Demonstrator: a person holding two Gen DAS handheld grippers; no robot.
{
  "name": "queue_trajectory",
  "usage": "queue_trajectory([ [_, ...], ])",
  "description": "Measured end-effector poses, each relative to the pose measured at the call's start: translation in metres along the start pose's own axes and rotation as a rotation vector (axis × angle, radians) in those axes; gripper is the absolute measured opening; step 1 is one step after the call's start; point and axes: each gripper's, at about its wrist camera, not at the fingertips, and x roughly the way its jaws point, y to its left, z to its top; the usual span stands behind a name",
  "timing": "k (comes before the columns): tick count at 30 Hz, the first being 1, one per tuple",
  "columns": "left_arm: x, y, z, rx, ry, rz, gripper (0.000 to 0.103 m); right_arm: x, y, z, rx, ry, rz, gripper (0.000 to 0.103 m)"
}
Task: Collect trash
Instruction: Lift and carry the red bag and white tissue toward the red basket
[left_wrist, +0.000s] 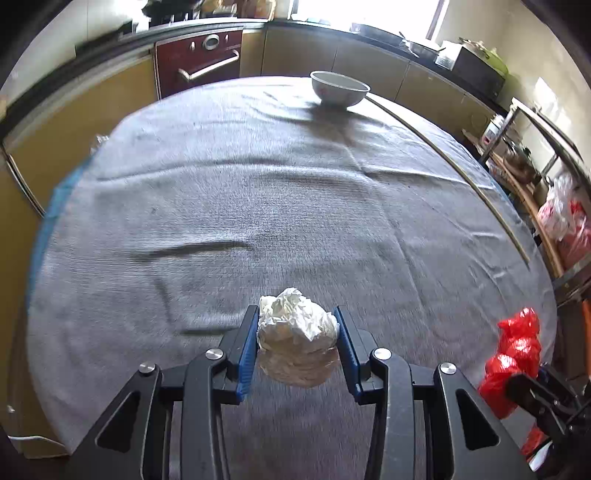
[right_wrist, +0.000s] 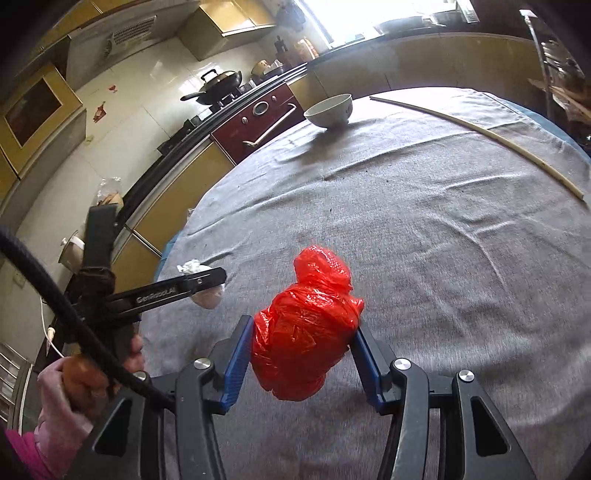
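Your bench (left_wrist: 258, 192) fills most of both views under a wrinkled grey cloth (right_wrist: 424, 229). At the top centre of the left view sits a white bowl (left_wrist: 339, 88); you cannot see into it from this angle. A long pale stick (right_wrist: 480, 133) lies across the cloth at the upper right of the right view.

Your right gripper (right_wrist: 301, 354), low in the centre of its own view, is clamped on a crumpled red plastic bag (right_wrist: 306, 325), its blue pads pressing both sides. The same bag shows at the lower right edge of the left view.

Your left gripper (left_wrist: 298, 341), at the bottom centre of its view, is closed around a wad of white paper (left_wrist: 297, 325), held between the blue pads.
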Motion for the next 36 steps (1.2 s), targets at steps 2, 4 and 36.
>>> queue_trajectory([
  [2, -0.011, -0.007, -0.007, 0.029, -0.020, 0.040, 0.042, -0.005, 0.000, -0.004, 0.001, -0.004, 0.000, 0.055],
  [4, -0.021, -0.014, -0.013, 0.054, -0.037, 0.068, 0.042, -0.011, 0.001, -0.009, 0.001, -0.010, -0.002, 0.055],
  [36, -0.109, -0.085, -0.085, 0.253, -0.177, 0.150, 0.042, -0.096, 0.009, -0.056, -0.007, -0.113, 0.007, 0.055],
])
